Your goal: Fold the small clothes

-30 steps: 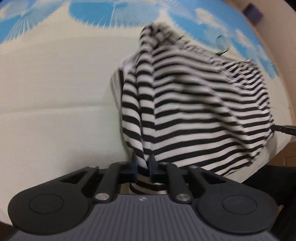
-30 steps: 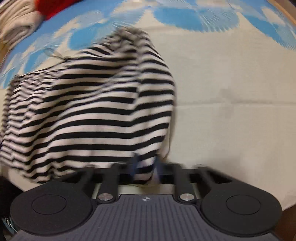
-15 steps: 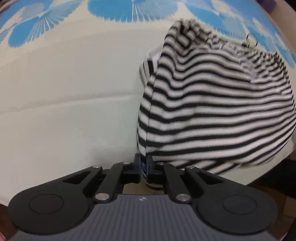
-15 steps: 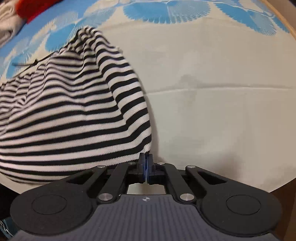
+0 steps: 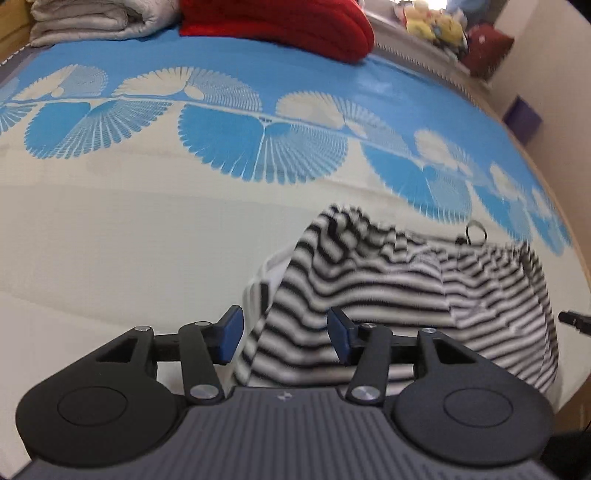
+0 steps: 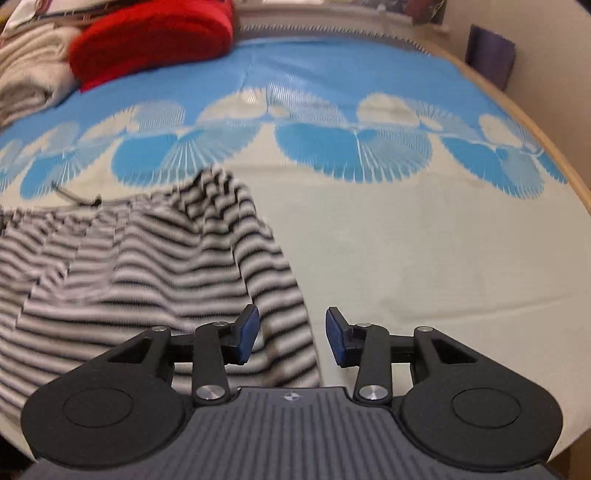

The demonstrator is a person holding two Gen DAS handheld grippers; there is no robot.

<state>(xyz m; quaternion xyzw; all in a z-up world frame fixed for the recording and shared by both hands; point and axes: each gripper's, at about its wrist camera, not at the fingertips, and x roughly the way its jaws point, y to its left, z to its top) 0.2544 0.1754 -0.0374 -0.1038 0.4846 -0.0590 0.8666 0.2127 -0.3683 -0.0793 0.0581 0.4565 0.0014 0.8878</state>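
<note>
A black-and-white striped garment (image 5: 399, 295) lies bunched on the cream part of the bed sheet, near its front edge. It also shows in the right wrist view (image 6: 147, 273). My left gripper (image 5: 284, 338) is open, its blue pads on either side of the garment's near left corner without pinching it. My right gripper (image 6: 291, 339) is open over the garment's near right edge, the cloth just inside its left pad. A small dark ring on a cord (image 5: 474, 232) lies at the garment's far edge.
The bed sheet (image 5: 110, 240) is cream in front and blue with fan patterns behind. A red cushion (image 5: 280, 26) and folded grey bedding (image 5: 92, 18) lie at the far side. Soft toys (image 5: 432, 22) sit at the back right. A purple box (image 6: 489, 55) stands by the wall.
Both grippers were shut on the garment's near corners and have opened. The garment has dropped onto the sheet, and both cameras now look further across the bed.
</note>
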